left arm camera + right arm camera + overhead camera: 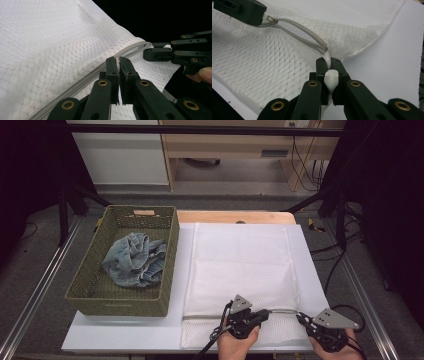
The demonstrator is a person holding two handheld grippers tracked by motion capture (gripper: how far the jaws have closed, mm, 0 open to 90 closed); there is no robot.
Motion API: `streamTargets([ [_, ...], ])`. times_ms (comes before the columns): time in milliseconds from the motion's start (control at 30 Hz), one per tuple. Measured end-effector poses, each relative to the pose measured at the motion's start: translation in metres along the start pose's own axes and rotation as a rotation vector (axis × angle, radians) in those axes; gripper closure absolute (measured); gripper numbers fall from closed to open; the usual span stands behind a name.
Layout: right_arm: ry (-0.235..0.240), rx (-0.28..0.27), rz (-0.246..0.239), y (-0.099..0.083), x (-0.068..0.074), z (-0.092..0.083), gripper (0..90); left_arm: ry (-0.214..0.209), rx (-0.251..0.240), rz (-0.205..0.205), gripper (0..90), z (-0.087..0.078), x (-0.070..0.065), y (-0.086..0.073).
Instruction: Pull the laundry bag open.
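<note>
The mesh laundry bag (240, 270) lies flat on the white tabletop (130, 332) — soft, light, floppy, best held at its zipper end. Left tool (119, 60) pinches the zipper pull (271, 19); right tool (329, 62) clamps the bag's corner — basket (120, 305) just beside.

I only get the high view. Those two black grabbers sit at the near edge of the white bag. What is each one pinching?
Observer: The left gripper has its jaws shut on the zipper pull.
Operator: And the other one?
Observer: The right gripper clamps a bunched corner of the mesh bag, at the end of the zipper.
Operator: Is the zipper open at all?
Observer: Yes. Between the two grippers its two sides part in a narrow gap.
</note>
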State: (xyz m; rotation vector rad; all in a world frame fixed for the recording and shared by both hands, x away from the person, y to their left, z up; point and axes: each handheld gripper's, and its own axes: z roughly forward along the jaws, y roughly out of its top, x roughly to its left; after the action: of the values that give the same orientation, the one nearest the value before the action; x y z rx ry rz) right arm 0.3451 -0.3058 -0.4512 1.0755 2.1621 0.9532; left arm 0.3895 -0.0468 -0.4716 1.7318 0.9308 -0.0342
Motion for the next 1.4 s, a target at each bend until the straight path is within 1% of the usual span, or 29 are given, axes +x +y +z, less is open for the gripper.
streamTargets([
  [100,-0.002,-0.002,0.007,0.000,0.000,0.000,86.5,0.000,-0.001,-0.008,86.9,-0.003,0.001,0.000],
  [333,0.000,-0.011,0.004,0.001,0.001,0.000,86.5,0.011,-0.002,0.002,86.9,-0.007,0.001,0.001],
  [467,-0.006,-0.013,0.002,0.002,0.000,0.002,86.5,-0.002,-0.004,0.003,86.8,-0.008,0.003,0.001],
  [633,-0.023,-0.019,0.014,0.003,0.000,0.001,86.5,-0.002,-0.014,0.002,86.9,-0.013,0.006,0.002],
  [700,-0.029,-0.017,0.011,0.002,0.000,0.002,86.5,0.002,-0.019,0.004,86.9,-0.016,0.007,0.003],
  [867,-0.027,-0.016,0.007,0.002,0.000,0.001,86.5,-0.003,-0.017,-0.004,86.9,-0.018,0.011,0.001],
  [933,-0.026,-0.016,0.009,0.002,0.000,0.001,86.5,-0.013,-0.015,-0.003,86.8,-0.018,0.013,0.001],
  [1033,-0.029,-0.012,0.002,0.003,0.001,0.003,86.5,-0.006,-0.013,0.002,86.9,-0.020,0.015,0.002],
  [1133,-0.031,-0.016,0.005,0.003,0.000,0.002,86.5,-0.010,-0.016,0.002,86.8,-0.022,0.018,0.004],
  [1333,-0.030,-0.013,0.007,0.002,0.000,0.002,86.5,0.006,-0.010,0.012,86.9,-0.026,0.019,0.003],
  [1400,-0.026,-0.014,0.005,0.003,0.000,0.002,86.5,0.004,-0.013,0.006,86.9,-0.027,0.019,0.003],
])
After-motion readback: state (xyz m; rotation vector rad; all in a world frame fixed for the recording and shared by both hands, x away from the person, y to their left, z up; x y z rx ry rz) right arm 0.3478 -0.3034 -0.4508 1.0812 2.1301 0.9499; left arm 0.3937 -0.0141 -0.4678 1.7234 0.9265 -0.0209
